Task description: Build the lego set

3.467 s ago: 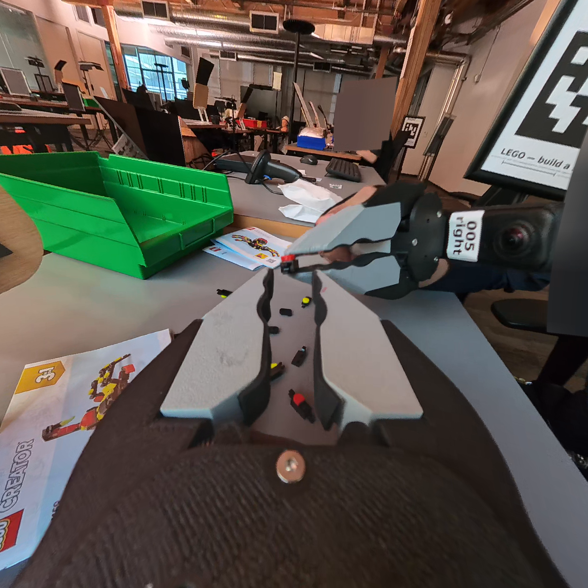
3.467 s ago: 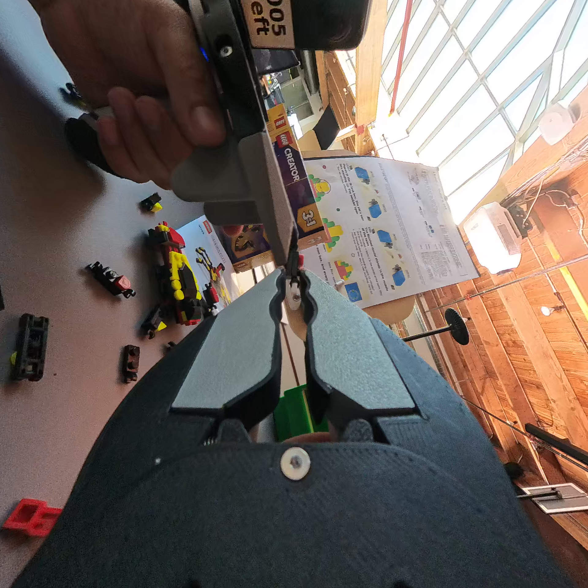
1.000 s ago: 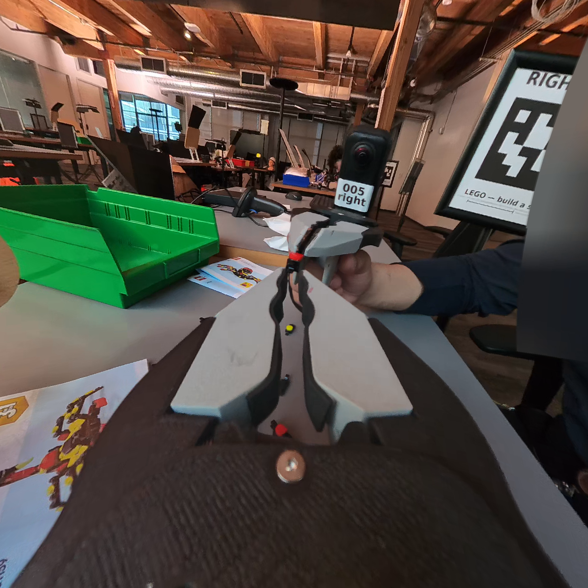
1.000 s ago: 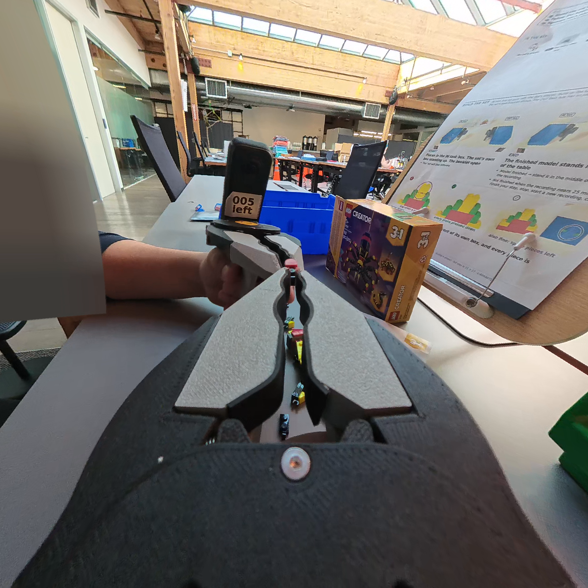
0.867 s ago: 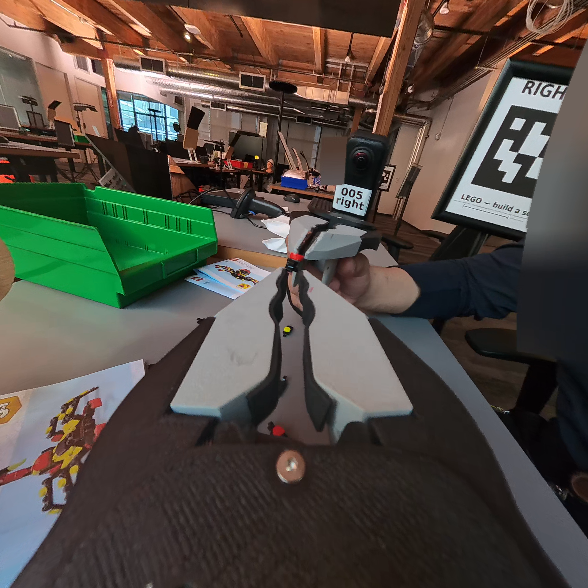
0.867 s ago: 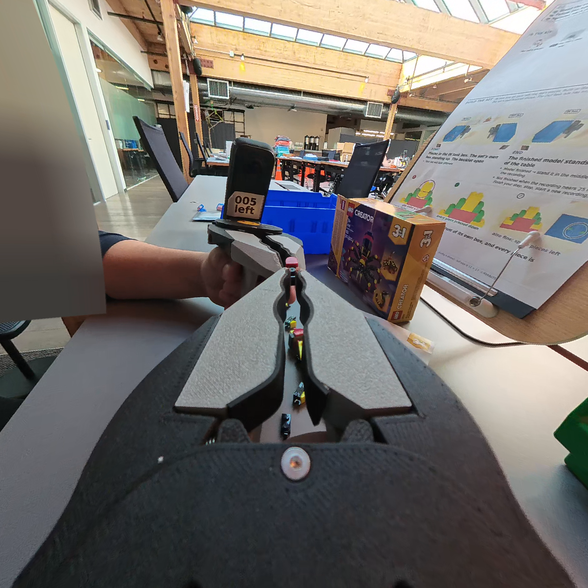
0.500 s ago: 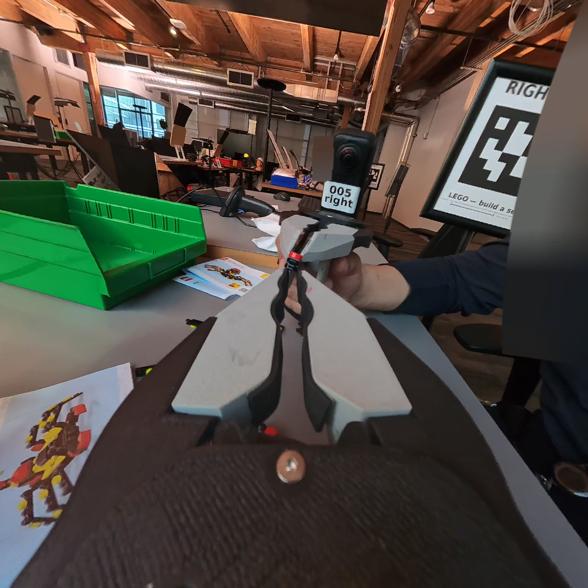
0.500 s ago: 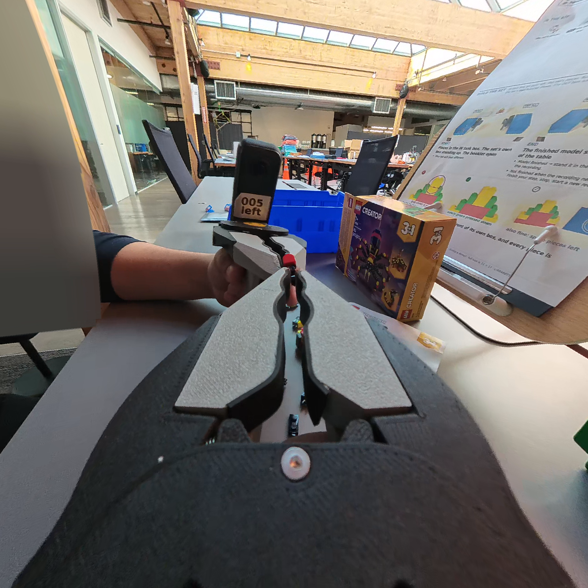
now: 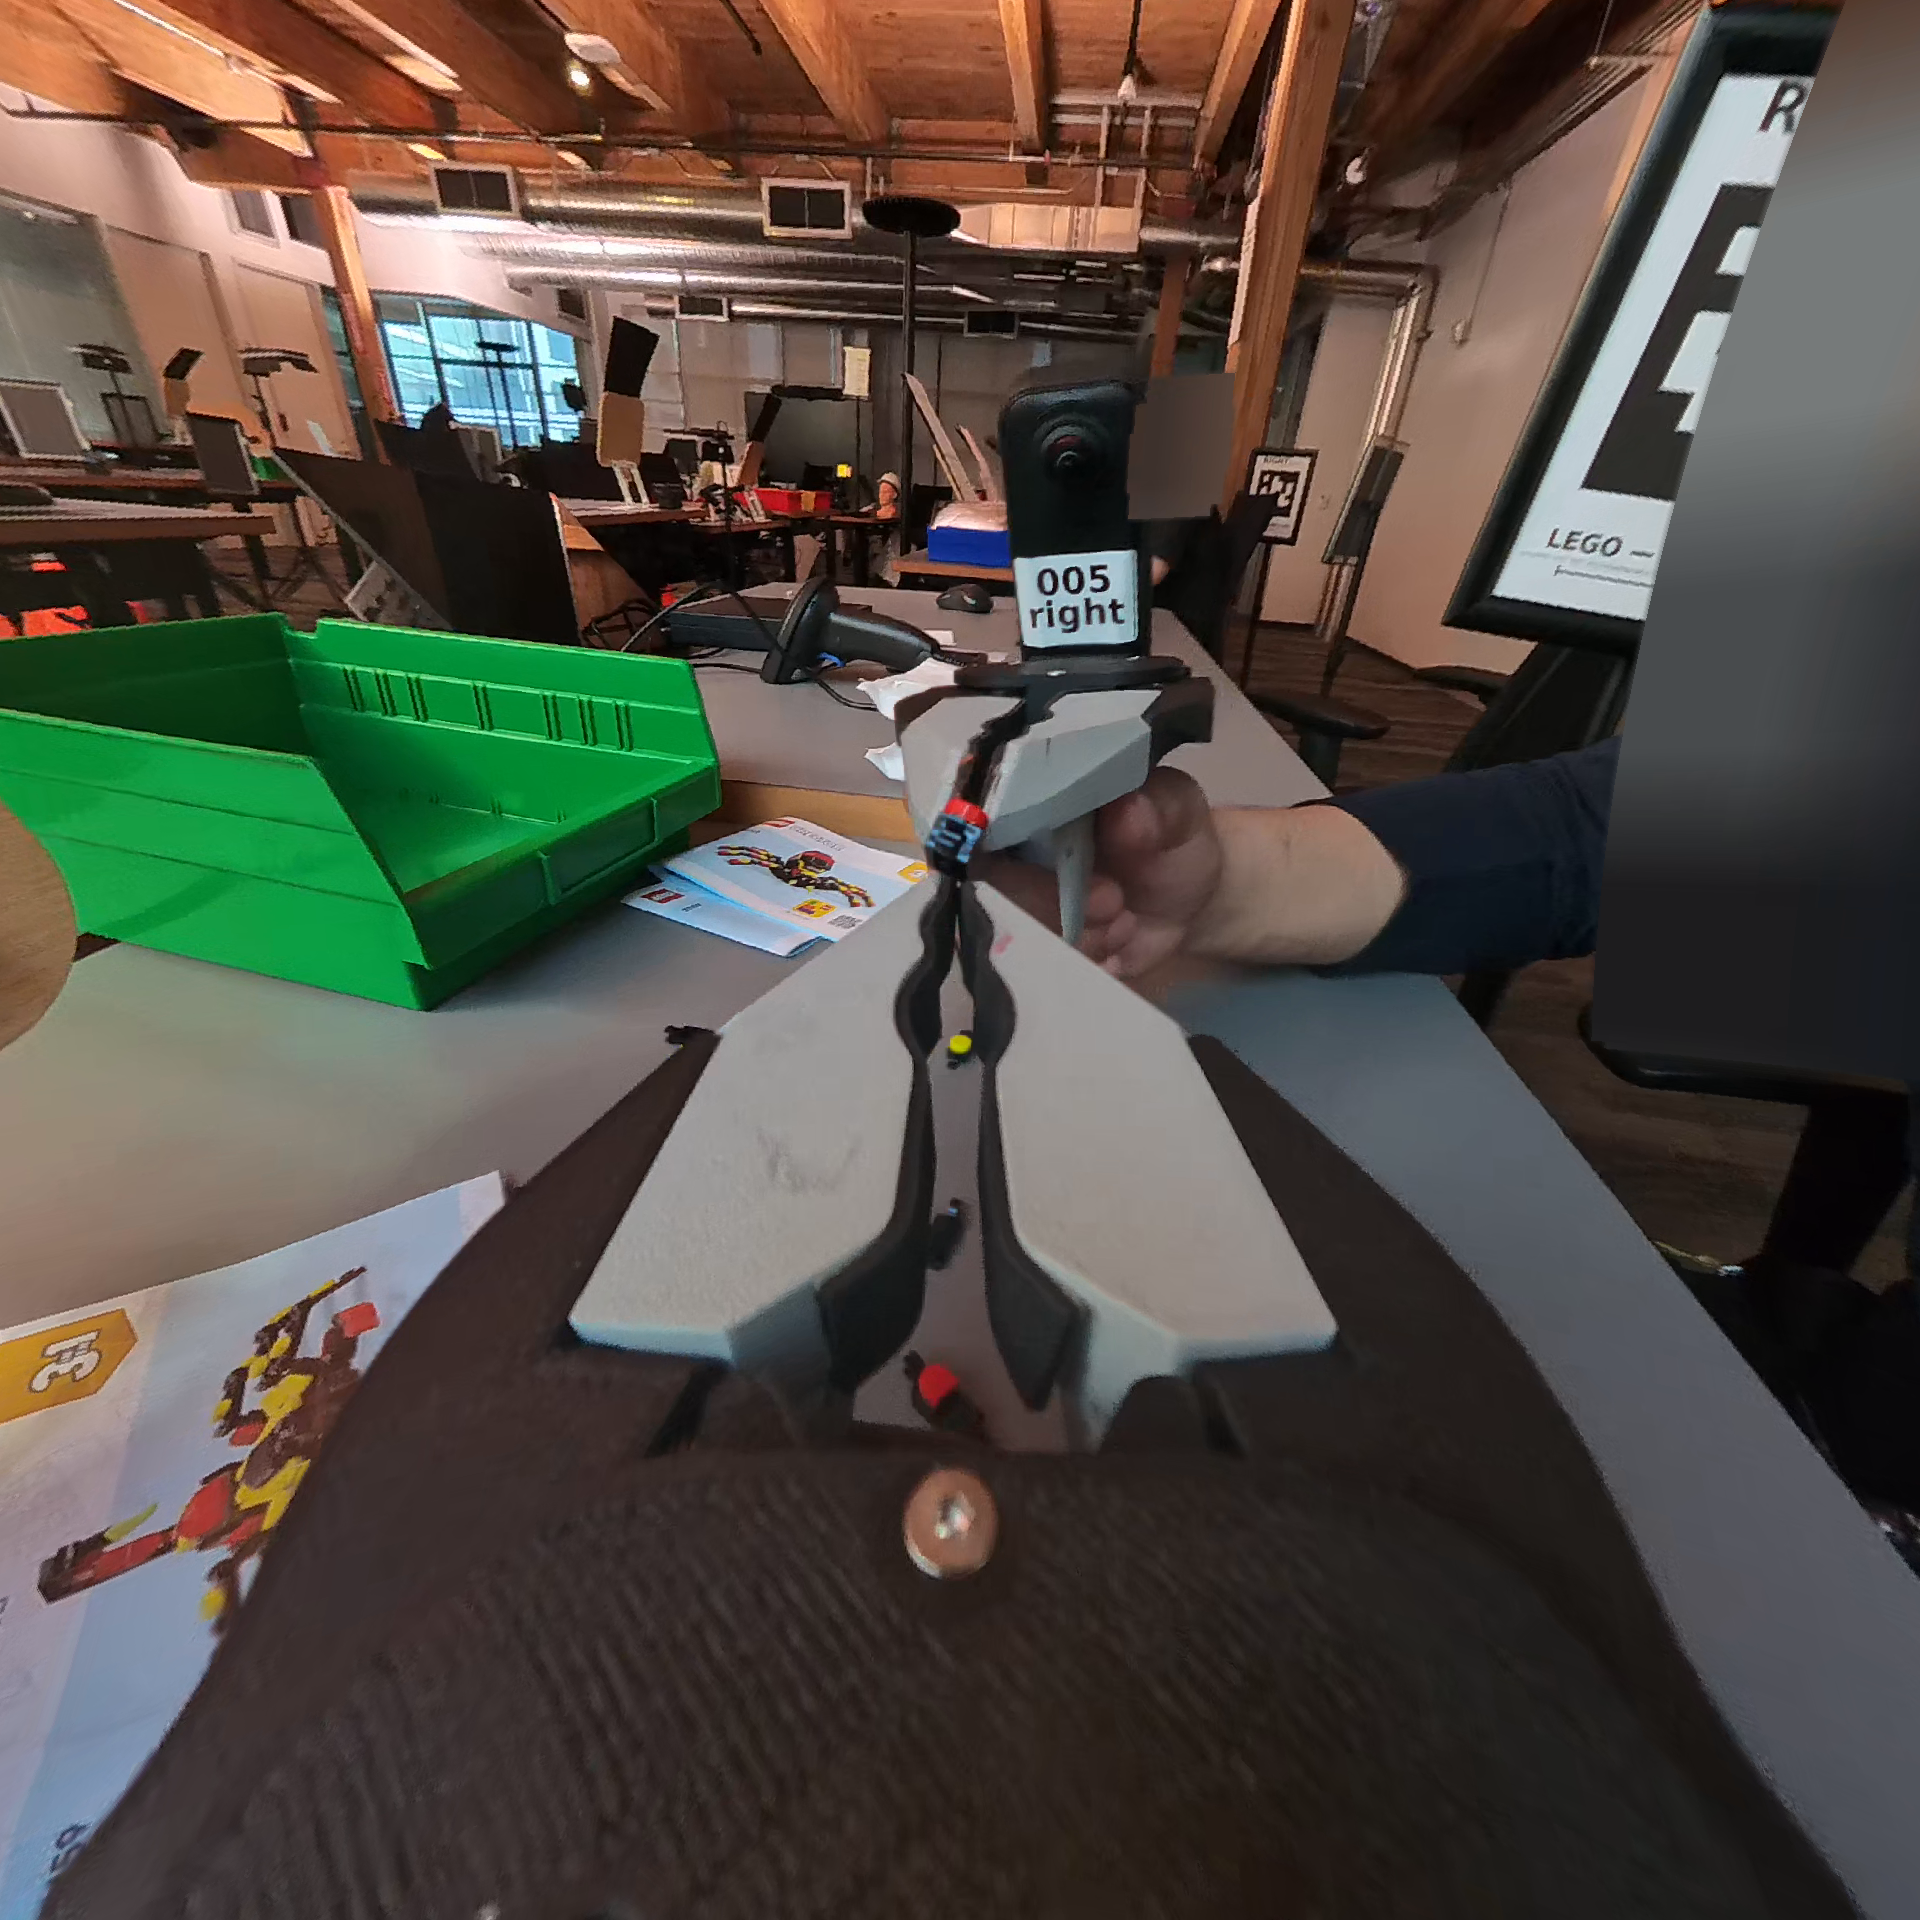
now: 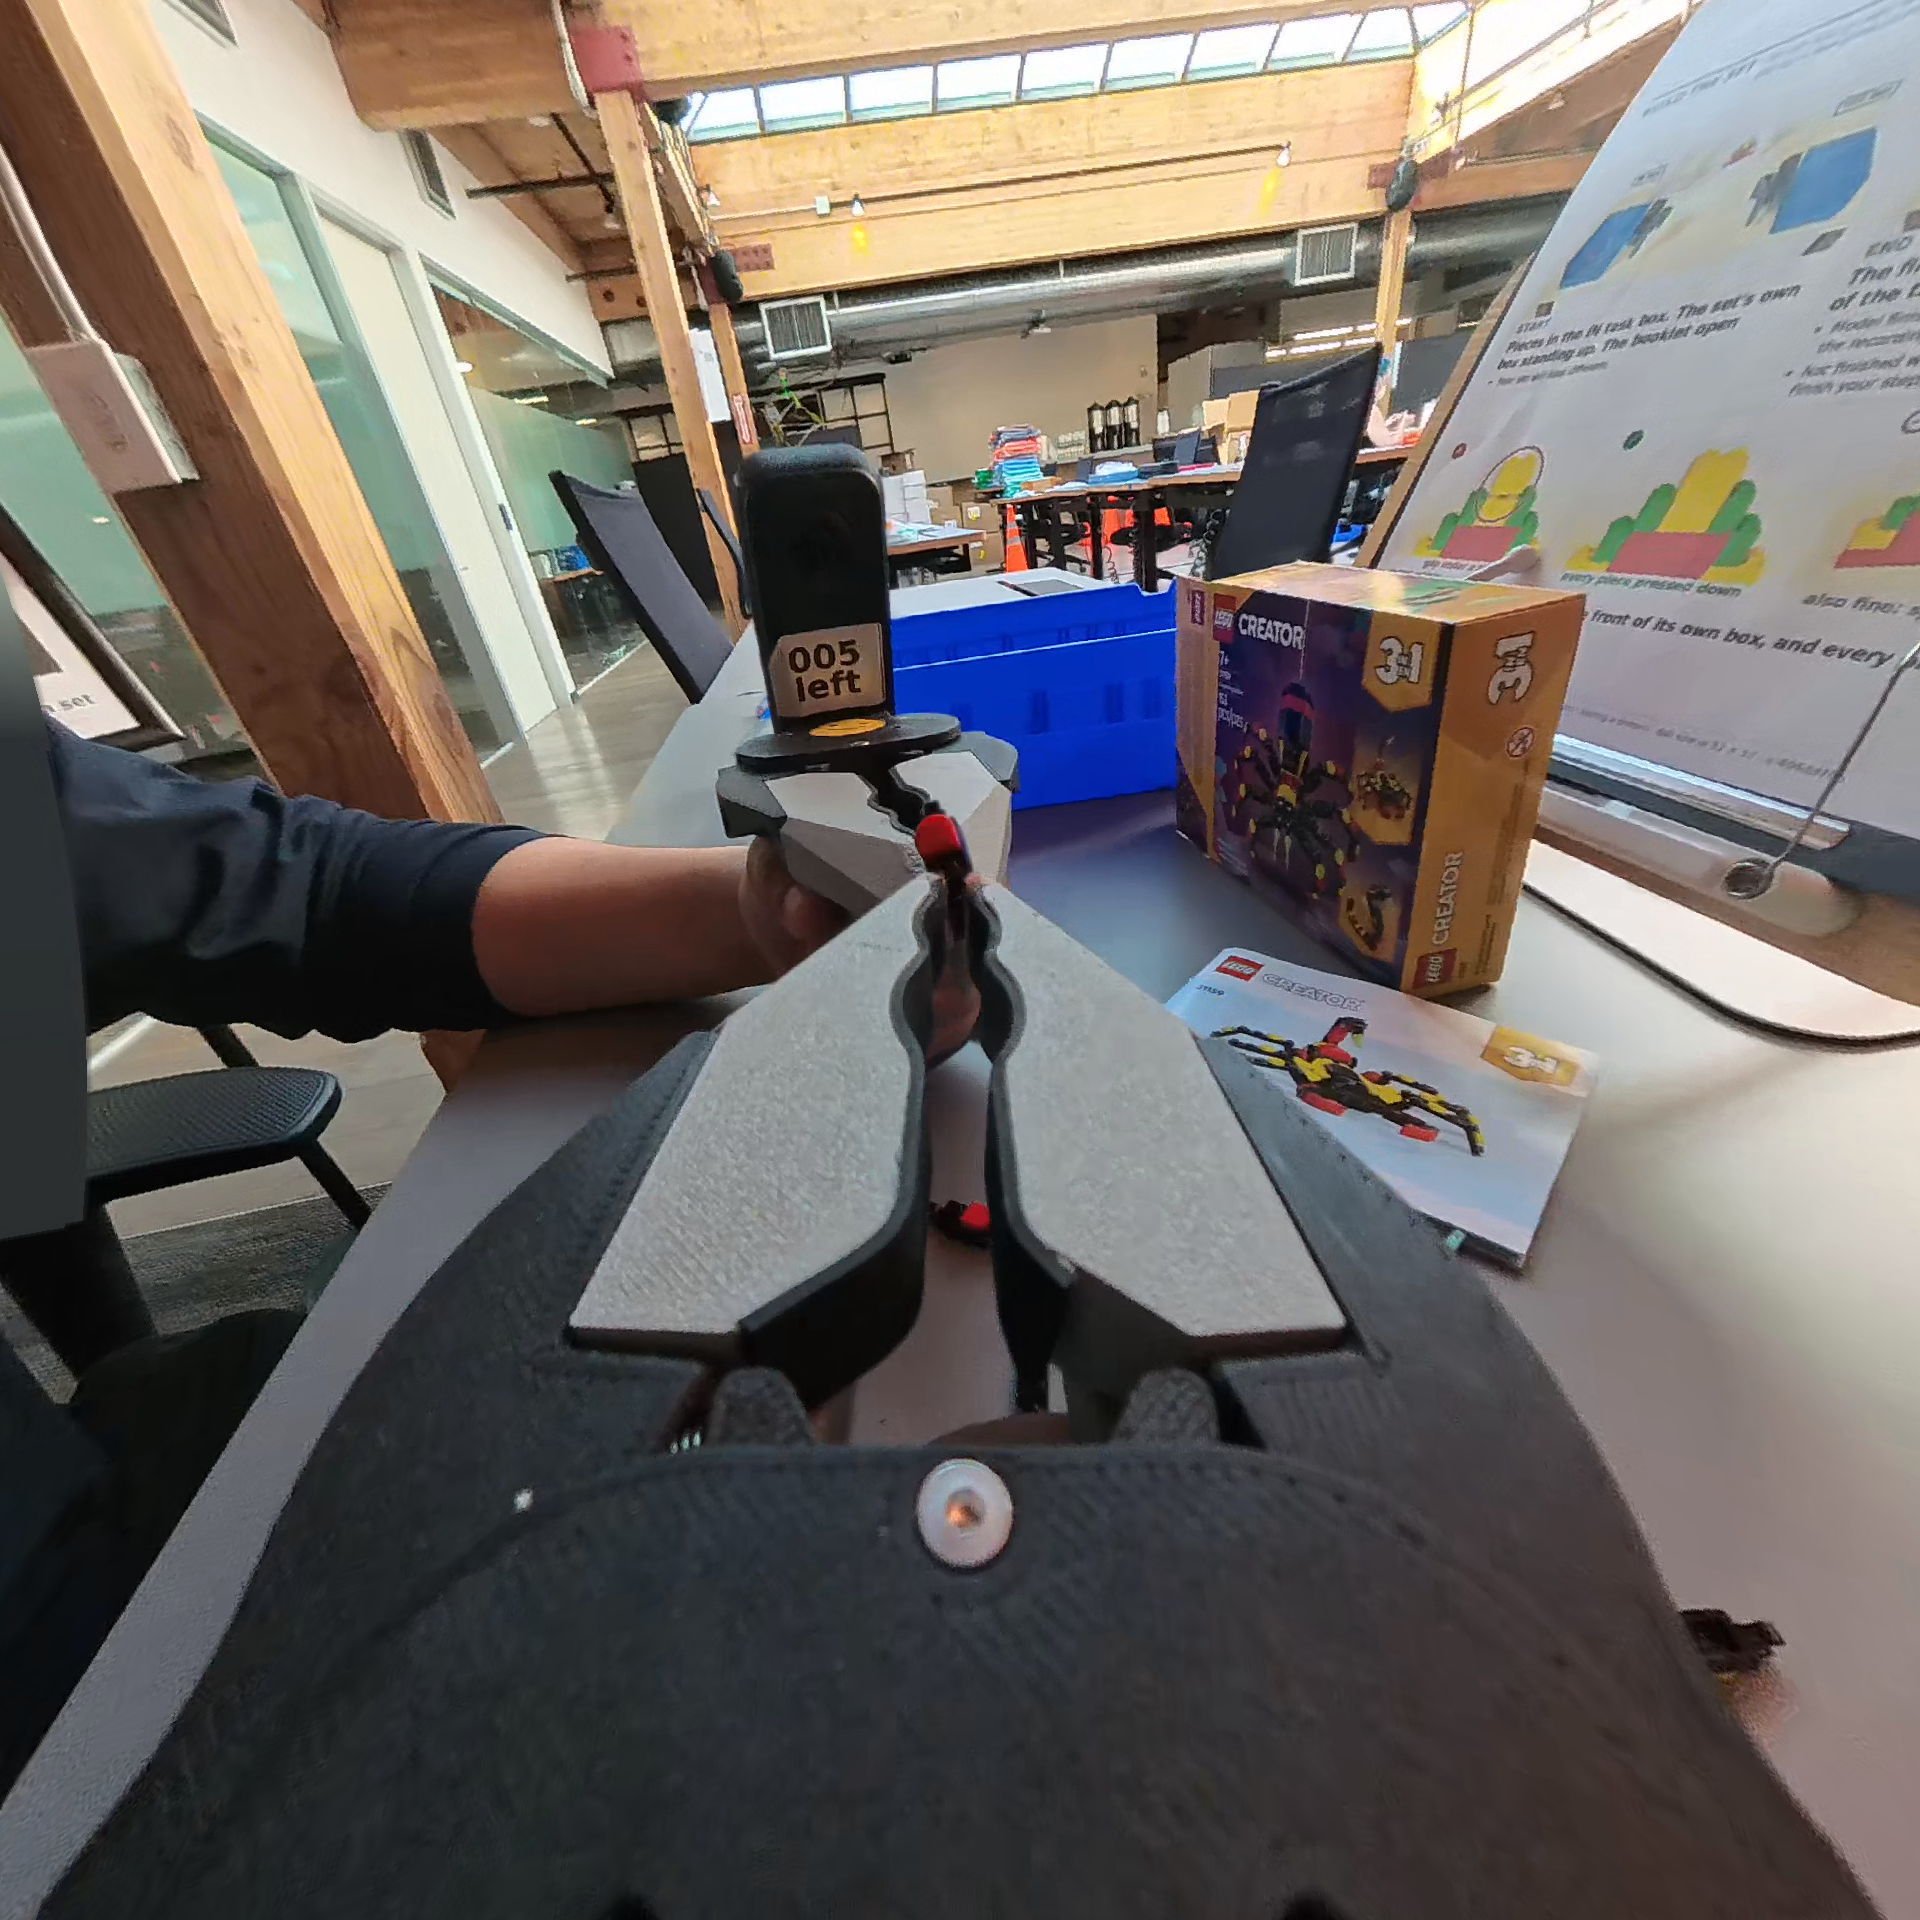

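At frame centre, the left gripper and right gripper meet tip to tip. Both pinch one small red-capped black brick piece, fingers nearly closed on it. A green bin sits at left.

Glossy green plastic bin, matt grey tabletop, printed cardboard box, rough wooden beams.

Small red-capped black brick piece pinched at both hand-held grippers' tips.

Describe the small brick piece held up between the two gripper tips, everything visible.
The brick piece is a tiny, seemingly plastic stack: a red round cap on top, a black body with pale blue marks below. It hangs in the air above the grey table, pinched where the left gripper and right gripper meet tip to tip, both shut on it.
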Motion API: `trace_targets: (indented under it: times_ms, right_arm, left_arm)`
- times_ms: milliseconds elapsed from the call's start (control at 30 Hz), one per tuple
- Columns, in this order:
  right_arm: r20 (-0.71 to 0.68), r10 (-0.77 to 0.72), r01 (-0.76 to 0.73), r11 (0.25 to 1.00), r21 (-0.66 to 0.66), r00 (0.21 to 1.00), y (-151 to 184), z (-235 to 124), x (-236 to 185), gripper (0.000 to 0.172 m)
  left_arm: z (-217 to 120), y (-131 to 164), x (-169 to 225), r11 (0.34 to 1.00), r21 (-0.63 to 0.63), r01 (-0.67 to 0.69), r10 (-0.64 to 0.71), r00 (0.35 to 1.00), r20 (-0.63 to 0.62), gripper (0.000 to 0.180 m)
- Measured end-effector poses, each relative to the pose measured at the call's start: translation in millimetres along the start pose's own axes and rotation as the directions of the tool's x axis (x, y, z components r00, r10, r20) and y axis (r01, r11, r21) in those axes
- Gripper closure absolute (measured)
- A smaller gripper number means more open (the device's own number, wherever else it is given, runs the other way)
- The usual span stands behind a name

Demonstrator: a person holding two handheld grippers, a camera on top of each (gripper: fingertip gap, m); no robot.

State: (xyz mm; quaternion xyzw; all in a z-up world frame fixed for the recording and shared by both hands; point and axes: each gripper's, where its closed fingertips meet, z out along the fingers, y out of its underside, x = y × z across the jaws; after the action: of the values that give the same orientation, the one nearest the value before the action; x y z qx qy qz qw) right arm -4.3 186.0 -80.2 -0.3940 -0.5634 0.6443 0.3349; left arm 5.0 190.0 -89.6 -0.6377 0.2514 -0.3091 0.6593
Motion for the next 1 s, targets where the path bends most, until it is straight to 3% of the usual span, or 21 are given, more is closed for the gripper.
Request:
trace_targets:
  times_ms: [200,433,767,1000]
  right_arm:
    - [-0.035,-0.044,0.043,0.998,-0.044,0.998,5.5,0.2,4.2,0.172]
    - [-0.002,0.067,-0.067,0.997,-0.036,0.998,5.7,-0.6,6.7,0.172]
    - [0.043,0.154,-0.152,0.987,-0.042,0.987,7.6,-0.5,5.0,0.172]
    - [-0.025,-0.008,0.007,0.998,-0.063,1.000,8.1,-1.7,7.0,0.157]
  left_arm:
    - [2.2,7.7,-3.5,0.999,-0.048,-0.024,0.026,0.999,0.030,0.180]
    - [0.1,5.2,-8.4,0.998,-0.038,-0.054,0.057,0.996,0.073,0.169]
    - [-0.9,-0.2,-3.9,0.999,-0.018,-0.047,0.048,0.998,0.037,0.175]
    - [2.6,4.5,-2.2,0.998,-0.068,0.001,0.000,1.000,0.028,0.175]
